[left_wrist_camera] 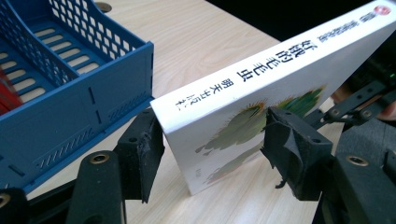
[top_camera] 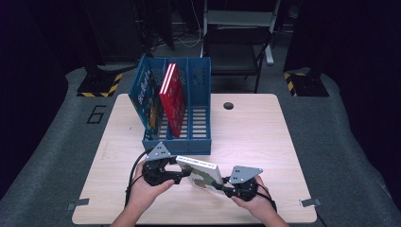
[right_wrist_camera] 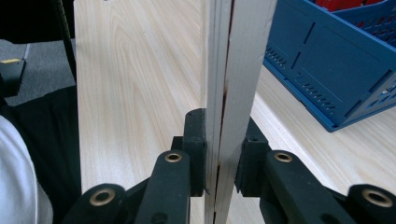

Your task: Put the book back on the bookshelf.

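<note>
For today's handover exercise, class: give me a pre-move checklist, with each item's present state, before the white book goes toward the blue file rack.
1. Right gripper clamped on the white book: ok, jaws pressed on both covers.
2. Left gripper released: ok, gaps show beside both pads.
3. Free slot in the blue file rack: ok, right compartment is bare.
4. Red book out of the way: ok, middle compartment.
5. Book off the table: cannot tell.

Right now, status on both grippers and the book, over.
Right gripper clamped on white book. Left gripper open around its corner. Blue file rack close ahead; middle slot holds red book.
</note>
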`<state>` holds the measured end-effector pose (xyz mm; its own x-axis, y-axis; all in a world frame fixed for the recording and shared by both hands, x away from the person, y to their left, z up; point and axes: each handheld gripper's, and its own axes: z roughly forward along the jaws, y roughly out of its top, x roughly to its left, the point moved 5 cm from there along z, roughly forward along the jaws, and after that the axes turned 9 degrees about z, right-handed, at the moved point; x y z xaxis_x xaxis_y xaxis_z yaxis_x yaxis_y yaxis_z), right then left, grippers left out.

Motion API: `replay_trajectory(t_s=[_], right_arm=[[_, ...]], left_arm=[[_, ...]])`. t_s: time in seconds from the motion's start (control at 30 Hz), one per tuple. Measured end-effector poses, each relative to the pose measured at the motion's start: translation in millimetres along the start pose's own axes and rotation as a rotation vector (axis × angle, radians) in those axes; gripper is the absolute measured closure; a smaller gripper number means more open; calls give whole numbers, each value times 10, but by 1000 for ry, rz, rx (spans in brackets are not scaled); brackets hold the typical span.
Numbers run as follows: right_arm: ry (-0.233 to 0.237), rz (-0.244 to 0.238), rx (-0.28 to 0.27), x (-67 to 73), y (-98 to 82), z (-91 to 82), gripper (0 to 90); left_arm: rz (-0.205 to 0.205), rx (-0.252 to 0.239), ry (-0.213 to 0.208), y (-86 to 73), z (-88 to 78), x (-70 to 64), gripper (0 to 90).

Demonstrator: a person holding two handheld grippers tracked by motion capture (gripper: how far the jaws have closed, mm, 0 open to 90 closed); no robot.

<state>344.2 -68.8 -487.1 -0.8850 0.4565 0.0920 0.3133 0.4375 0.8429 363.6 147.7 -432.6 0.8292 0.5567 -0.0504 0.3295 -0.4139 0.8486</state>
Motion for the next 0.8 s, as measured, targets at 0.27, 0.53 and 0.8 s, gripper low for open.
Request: replay_trajectory(t_s=[0.27,0.53,0.8], right_arm=[[-2,-21,2,35,43,-57,776],[-17,-51,15,49,72,-100,776],[-11,-47,24,27,92,-124,775]], left_arm=[[-44,1,-40,-50,-2,16,374],[-48,-10,-48,-73,-62,54,348],[-31,-33,-40,-11,-143,30,328]])
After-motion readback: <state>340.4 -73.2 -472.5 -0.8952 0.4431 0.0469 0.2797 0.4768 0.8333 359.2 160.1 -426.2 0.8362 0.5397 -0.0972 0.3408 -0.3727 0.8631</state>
